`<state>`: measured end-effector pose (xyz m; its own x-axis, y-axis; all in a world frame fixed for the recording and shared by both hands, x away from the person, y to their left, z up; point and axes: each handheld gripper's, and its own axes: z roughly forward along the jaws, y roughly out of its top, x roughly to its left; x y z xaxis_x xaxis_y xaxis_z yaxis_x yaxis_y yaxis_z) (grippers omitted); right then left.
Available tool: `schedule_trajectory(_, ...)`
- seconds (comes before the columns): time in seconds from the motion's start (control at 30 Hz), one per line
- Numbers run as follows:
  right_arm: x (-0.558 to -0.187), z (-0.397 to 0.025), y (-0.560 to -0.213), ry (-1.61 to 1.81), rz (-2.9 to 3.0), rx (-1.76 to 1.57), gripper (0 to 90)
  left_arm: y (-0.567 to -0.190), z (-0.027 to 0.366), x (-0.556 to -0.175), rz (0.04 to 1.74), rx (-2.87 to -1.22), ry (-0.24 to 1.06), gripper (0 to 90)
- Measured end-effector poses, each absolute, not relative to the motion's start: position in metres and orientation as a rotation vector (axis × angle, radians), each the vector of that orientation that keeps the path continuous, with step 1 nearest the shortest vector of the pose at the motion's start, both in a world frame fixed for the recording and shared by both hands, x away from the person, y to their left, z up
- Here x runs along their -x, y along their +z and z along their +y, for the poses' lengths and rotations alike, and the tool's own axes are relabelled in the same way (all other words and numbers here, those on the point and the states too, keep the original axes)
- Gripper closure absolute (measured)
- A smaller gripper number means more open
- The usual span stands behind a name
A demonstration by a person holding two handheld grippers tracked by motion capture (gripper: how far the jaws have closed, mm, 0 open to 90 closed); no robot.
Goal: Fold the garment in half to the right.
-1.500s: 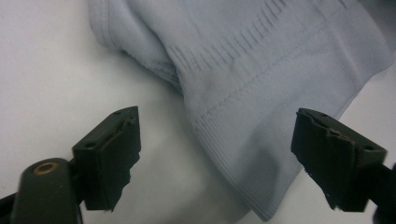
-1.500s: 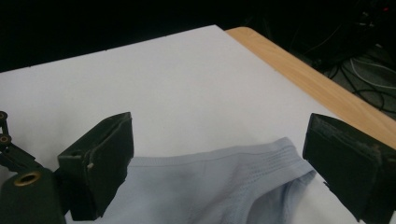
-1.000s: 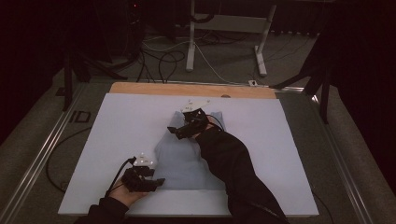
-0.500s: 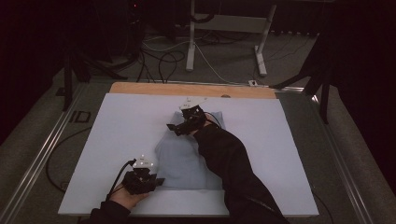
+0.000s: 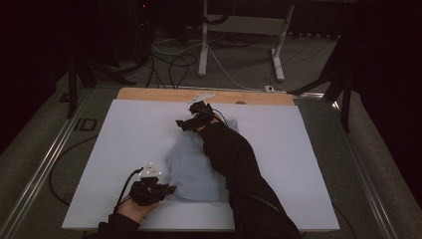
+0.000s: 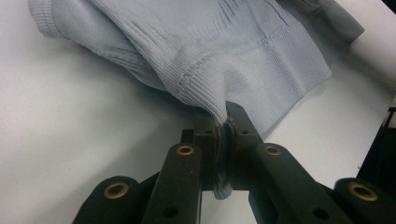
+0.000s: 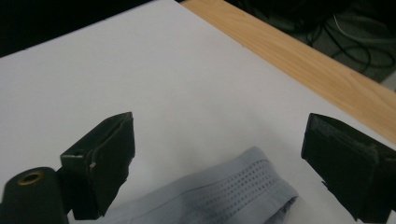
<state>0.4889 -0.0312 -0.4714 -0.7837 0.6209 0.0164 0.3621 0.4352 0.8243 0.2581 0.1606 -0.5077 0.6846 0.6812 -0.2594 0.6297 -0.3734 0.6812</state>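
Clearly the risk lies at the far edge: the right claw (image 7: 217, 163) hangs released, jaws spread wide, just above a corner of the garment (image 7: 224, 191) without touching it, near the worktop's (image 5: 124, 134) wooden back strip (image 7: 299, 60). If it closes from this height it may catch only air, or a single layer, and the fold would come out crooked. The left claw (image 6: 223, 140) is clenched on a ribbed hem of the garment (image 6: 224, 51) at the near side, fabric bunched between its jaws. The garment (image 5: 191, 167) lies crumpled mid-worktop; a hard pull by either hand alone could drag the whole heap sideways instead of spreading it.
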Motion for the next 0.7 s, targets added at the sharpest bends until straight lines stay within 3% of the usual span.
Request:
schedule_trajectory(0.27,-0.506,-0.020,-0.492,1.168,2.453,-0.924,10.0,-0.511,0.160,-0.259,0.999,-2.078,0.063,85.4)
schedule_trajectory(0.4,-0.513,-0.017,-0.501,1.025,2.437,-0.924,29.9,-0.511,0.159,-0.260,0.995,-2.083,0.062,85.5)
schedule_trajectory(0.7,-0.524,-0.011,-0.511,0.945,2.461,-0.968,41.0,-0.512,0.157,-0.260,0.996,-2.077,0.049,85.9)
